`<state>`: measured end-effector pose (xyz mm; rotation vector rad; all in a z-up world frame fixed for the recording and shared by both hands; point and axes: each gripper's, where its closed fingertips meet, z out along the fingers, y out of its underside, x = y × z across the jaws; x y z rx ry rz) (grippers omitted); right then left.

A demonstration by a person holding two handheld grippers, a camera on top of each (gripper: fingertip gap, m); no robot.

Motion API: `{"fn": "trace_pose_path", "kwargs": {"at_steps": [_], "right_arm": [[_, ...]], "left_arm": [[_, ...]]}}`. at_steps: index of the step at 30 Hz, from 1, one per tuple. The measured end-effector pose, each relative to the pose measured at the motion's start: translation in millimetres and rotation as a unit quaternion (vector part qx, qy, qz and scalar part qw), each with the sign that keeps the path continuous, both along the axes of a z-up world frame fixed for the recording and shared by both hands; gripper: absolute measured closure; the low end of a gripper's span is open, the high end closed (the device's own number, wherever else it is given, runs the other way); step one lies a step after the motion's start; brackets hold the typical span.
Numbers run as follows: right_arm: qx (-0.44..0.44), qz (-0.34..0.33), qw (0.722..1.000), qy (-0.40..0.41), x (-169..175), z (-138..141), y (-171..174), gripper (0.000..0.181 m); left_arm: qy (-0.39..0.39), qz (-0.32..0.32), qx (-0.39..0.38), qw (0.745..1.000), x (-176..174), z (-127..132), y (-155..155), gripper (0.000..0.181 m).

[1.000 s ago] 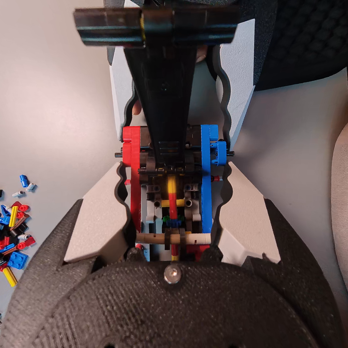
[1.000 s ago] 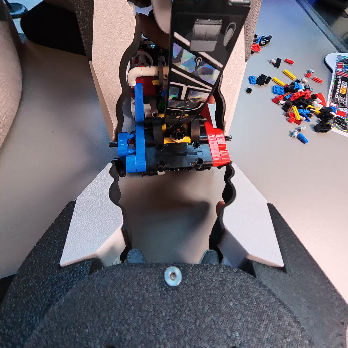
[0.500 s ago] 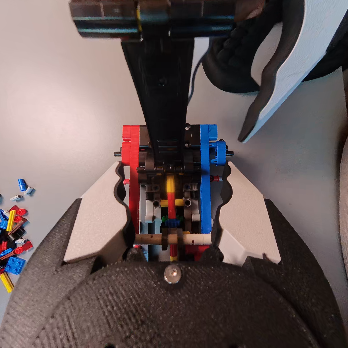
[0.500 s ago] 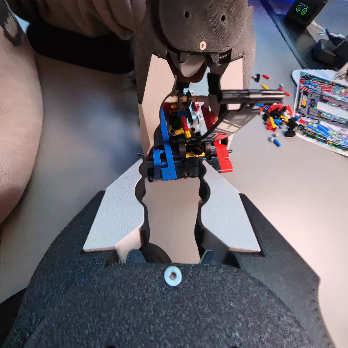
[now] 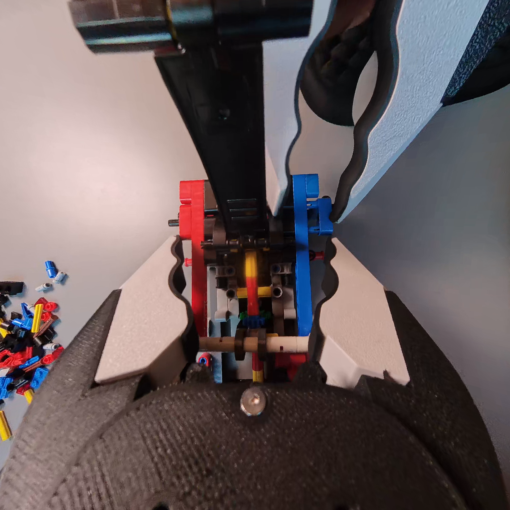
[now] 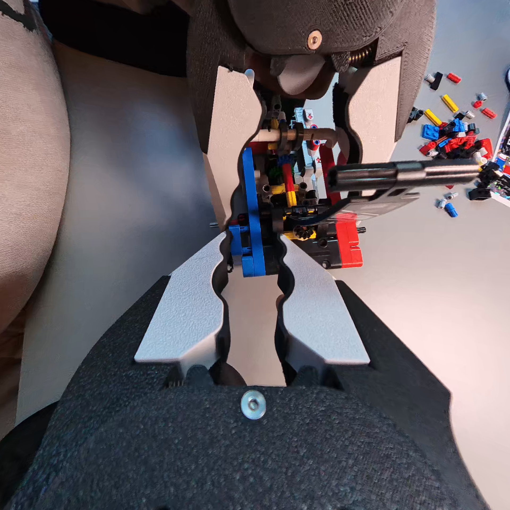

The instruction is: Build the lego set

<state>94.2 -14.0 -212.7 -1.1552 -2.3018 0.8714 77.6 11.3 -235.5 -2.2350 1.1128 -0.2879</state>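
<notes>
The model (image 5: 248,276) sits lengthwise between the left gripper's (image 5: 252,289) fingers, red beam against one pad and blue beam (image 6: 252,215) against the other, with the tan cross axle at the throat; the left gripper is clamped on it and holds it over the table (image 5: 96,138). The right gripper (image 6: 254,248) meets it from the far end, its fingers narrowed around the blue beam and the blue connector on its outside (one pad outside, the other inside the frame); whether they press or only bracket it I cannot tell.

Judged from its build, the model is light and stiff along the two beams, but it is friction-fitted throughout, so a squeeze across pins or a twist could pop a joint. The beams are the sound places to hold. The long black wing (image 5: 229,110) rises from the front on what looks like a hinge and ends in a crossbar; it would probably swing or lever off if used as a handle, and thin axle ends stick out at both sides.

The wing stands in the way of any approach from above and hides the front. Loose parts (image 5: 24,345) lie heaped well off to the left gripper's side, and in the right wrist view a sticker sheet (image 6: 505,165) edges in beyond them.
</notes>
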Motion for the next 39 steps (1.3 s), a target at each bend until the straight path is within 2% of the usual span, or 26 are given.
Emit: {"fn": "trace_pose_path", "kwargs": {"at_steps": [1, 11, 16, 20, 26, 31, 34, 36, 39], "right_arm": [[0.0, 0.004, 1.0, 0.0, 1.5, -0.2, -1.8, 0.156], [-0.018, -0.015, 1.0, 0.02, 1.9, 0.7, -2.9, 0.16], [-0.033, -0.033, 0.998, 0.036, 3.9, 3.4, -1.9, 0.148], [0.004, -0.039, 0.999, 0.032, 2.8, -1.2, -2.2, 0.155], [0.058, -0.024, 0.998, 0.013, 2.3, -2.0, -1.8, 0.157], [0.069, -0.028, 0.997, 0.025, 2.6, -1.5, -2.5, 0.162], [0.049, -0.045, 0.997, 0.037, 2.5, -1.4, -2.5, 0.161], [0.05, -0.05, 0.997, 0.043, 2.4, -1.9, -1.7, 0.16], [0.073, -0.059, 0.994, 0.054, -0.2, -1.5, 1.9, 0.16]], "left_arm": [[-0.003, 0.003, 0.002, 1.0, -0.5, 1.0, 0.5, 0.083], [-0.023, 0.007, -0.005, 1.0, -1.2, 3.1, -0.1, 0.085], [-0.045, 0.009, 0.003, 0.999, -0.8, 7.7, -0.4, 0.087], [-0.037, 0.002, -0.001, 0.999, 1.8, 5.9, -2.9, 0.079], [-0.024, 0.008, 0.003, 1.0, 1.7, 4.2, -2.7, 0.079], [-0.013, 0.019, 0.009, 1.0, -0.8, 2.8, -0.8, 0.083], [0.003, 0.007, 0.007, 1.0, -1.0, -0.1, -4.3, 0.078], [0.008, 0.001, -0.004, 1.0, -3.2, -2.4, -6.9, 0.084], [-0.017, 0.01, -0.018, 1.0, -7.6, 1.9, -7.0, 0.086]]}}
